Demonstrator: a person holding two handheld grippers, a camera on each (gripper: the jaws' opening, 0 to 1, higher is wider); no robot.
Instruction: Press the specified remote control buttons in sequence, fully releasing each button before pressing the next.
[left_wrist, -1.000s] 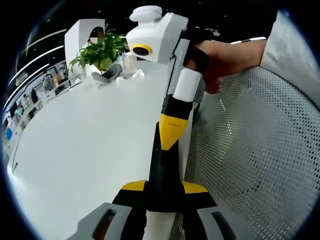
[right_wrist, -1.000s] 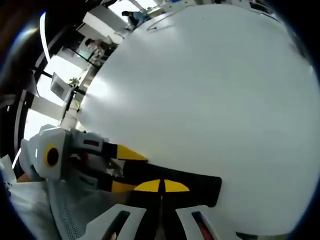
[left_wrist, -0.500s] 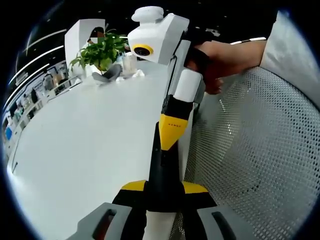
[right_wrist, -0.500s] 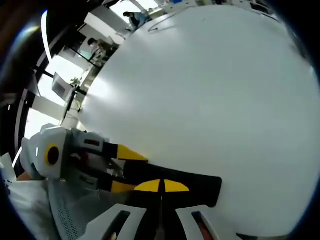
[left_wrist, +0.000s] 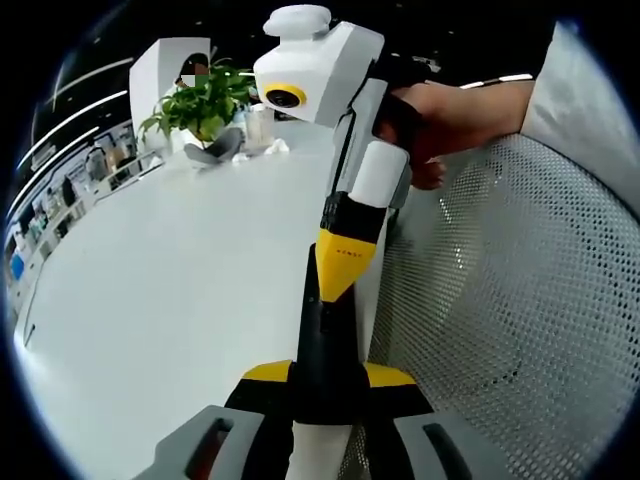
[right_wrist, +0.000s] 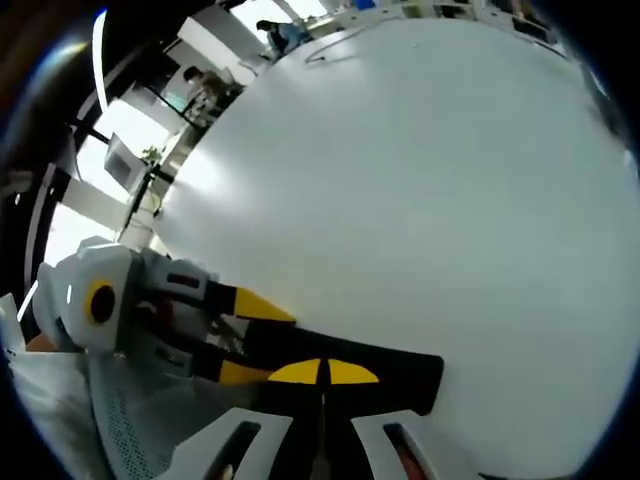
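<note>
Two grippers meet over one remote, a long black bar at the near edge of the white table. Left gripper: jaws pinch the remote's near end, its long axis running straight away from them. Right gripper: jaws pressed together, tips touching or just above the remote's face, crossing it. Judgement: right is the pressing hand; the next button lies along that axis. Potted plant far left.

Remote at table edge; plant far behind.
</note>
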